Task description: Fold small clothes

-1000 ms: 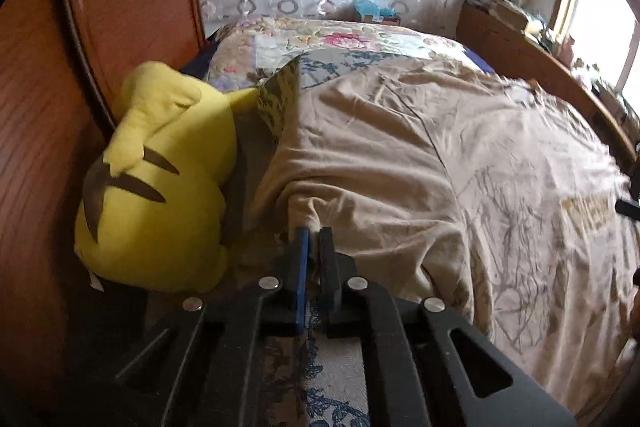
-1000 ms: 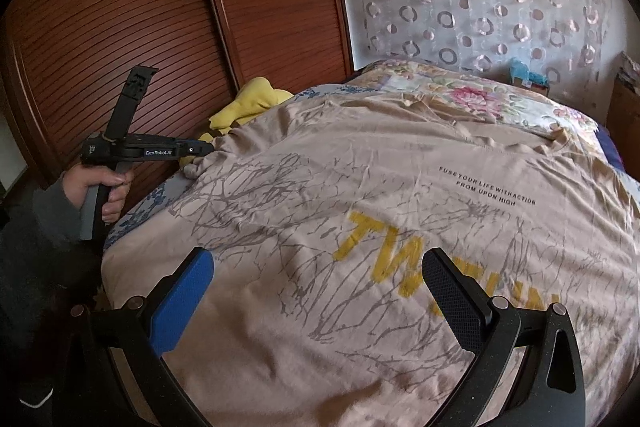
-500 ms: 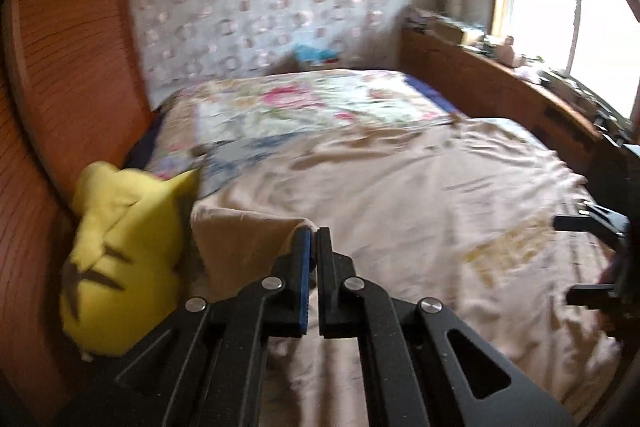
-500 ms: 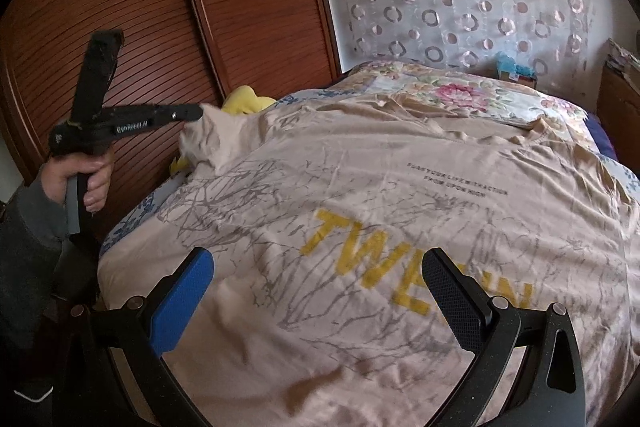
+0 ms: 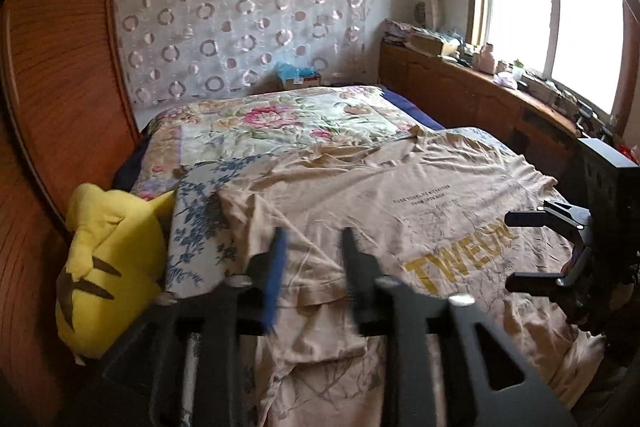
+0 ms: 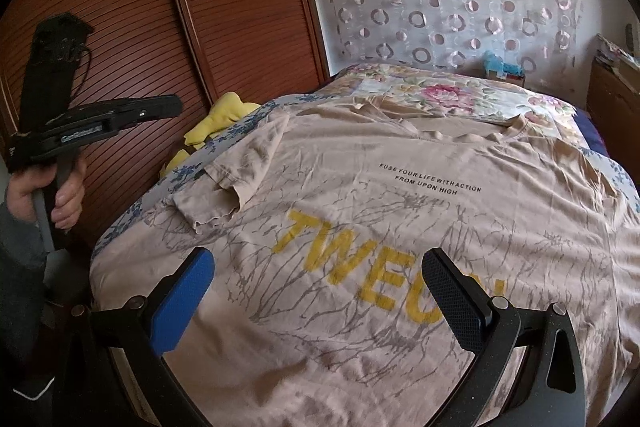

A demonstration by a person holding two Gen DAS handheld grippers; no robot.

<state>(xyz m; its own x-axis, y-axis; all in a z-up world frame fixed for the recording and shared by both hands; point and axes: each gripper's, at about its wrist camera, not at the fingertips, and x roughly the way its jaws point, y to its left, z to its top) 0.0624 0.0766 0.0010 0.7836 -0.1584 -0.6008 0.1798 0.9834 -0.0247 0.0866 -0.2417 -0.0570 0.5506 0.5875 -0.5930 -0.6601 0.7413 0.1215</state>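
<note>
Lying flat, one T-shirt (image 6: 400,227); left gripper (image 5: 312,243) opening empty, right gripper (image 6: 320,279) wide open.

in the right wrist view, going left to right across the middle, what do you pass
hand holding the left gripper → yellow plush → folded-in sleeve → black slogan on the t-shirt

My right gripper (image 6: 316,291) hangs wide open above the beige cotton T-shirt with yellow lettering (image 6: 400,227), touching nothing. Its left sleeve (image 6: 236,171) lies folded inward. My left gripper (image 6: 168,107), jaws opening and empty, is raised beside the bed.
</note>
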